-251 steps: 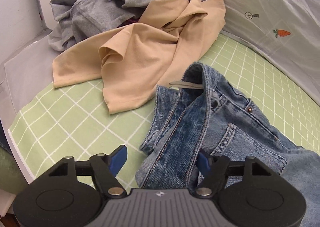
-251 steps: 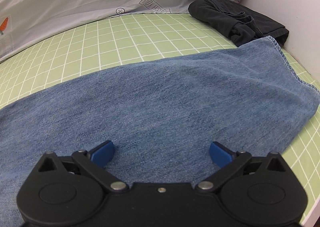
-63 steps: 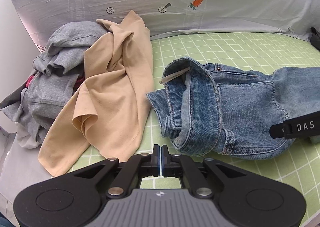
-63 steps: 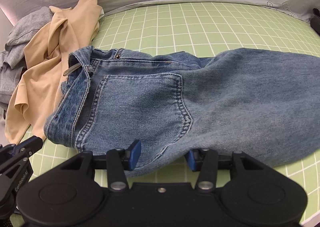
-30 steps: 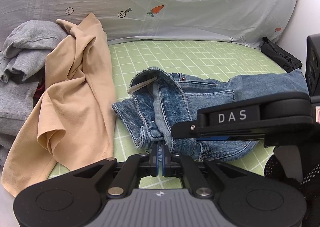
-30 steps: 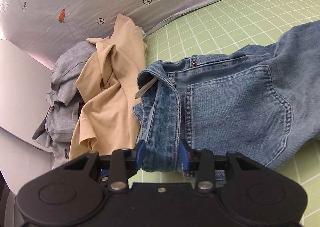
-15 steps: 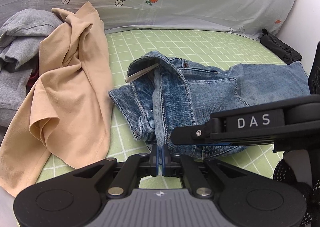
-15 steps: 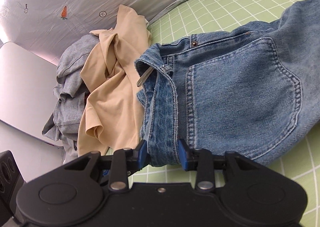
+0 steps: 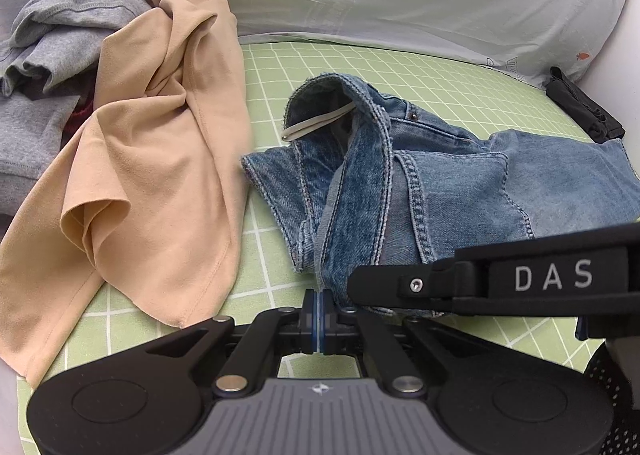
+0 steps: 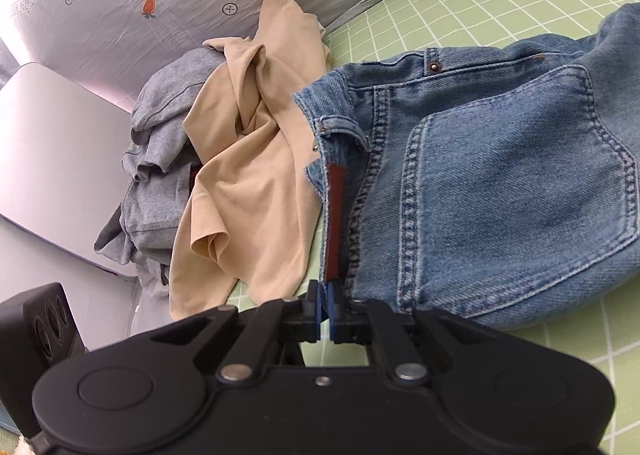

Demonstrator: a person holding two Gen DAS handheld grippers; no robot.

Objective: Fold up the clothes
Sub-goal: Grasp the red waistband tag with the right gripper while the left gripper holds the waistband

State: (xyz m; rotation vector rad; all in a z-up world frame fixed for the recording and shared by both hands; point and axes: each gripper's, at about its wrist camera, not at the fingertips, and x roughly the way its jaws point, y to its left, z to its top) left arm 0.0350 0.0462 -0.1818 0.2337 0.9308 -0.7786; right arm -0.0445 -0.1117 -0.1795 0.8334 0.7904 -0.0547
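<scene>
Green checked bedding [image 9: 460, 87] is carrying the jeans [image 10: 500, 183] near its front edge, where the waistband is being pinched by the closed left gripper [image 9: 319, 313] and right gripper [image 10: 325, 313], so lifting and straightening is judged next.

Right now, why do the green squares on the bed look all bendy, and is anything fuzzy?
Left wrist view: the fisheye lens bows the green checked sheet near the edges; the jeans look sharp under soft, even light.
Right wrist view: the same bending, corners dark, no glare; the beige shirt is clear, and the right gripper is dark.
</scene>
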